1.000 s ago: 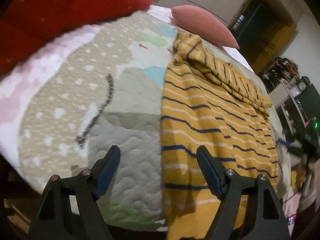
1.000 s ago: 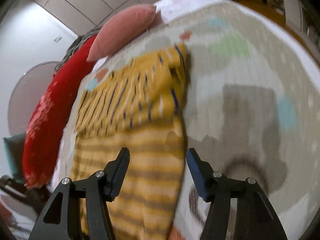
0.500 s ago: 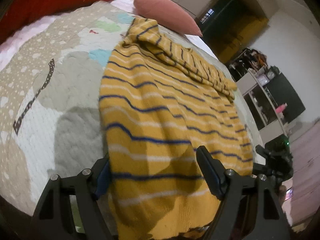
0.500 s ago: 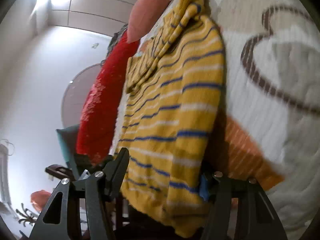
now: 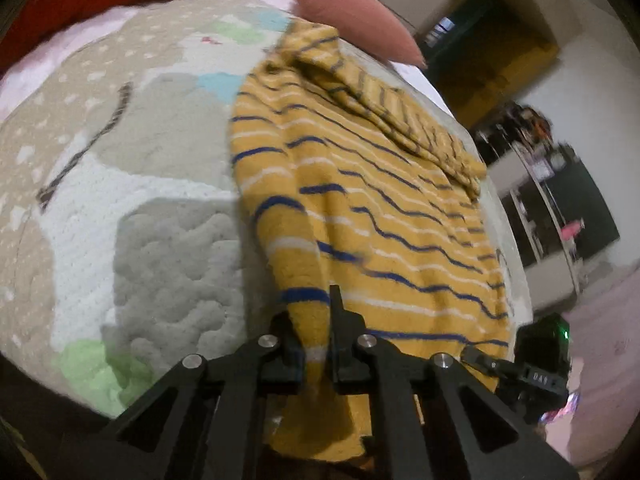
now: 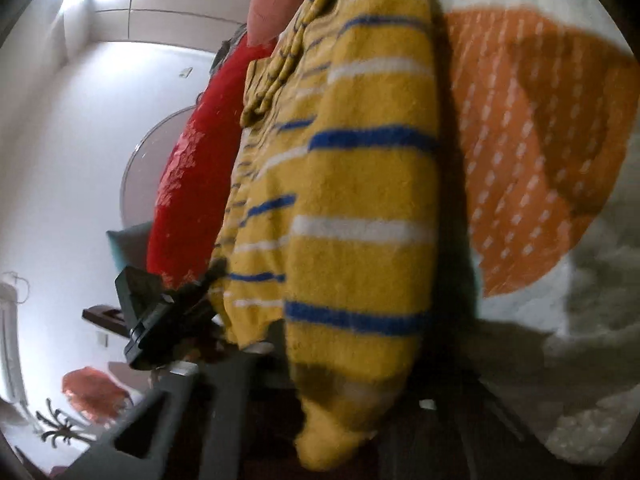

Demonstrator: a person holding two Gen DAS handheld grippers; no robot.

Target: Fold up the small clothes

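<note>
Clamped in the left gripper (image 5: 316,340) is the near hem of a yellow sweater (image 5: 384,216) with blue and white stripes; the right gripper (image 6: 348,392) is buried under the same hem, so its grip cannot be told. Farther out, the sweater is spread on a patterned quilt (image 5: 132,184), one sleeve folded across its far end near a pink pillow (image 5: 356,20)

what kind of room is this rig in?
Most likely a bedroom at home. The striped yellow sweater lies on a patchwork quilt spread over a bed, with a pink pillow at the far end. Shelves and clutter stand along the wall beyond.
</note>
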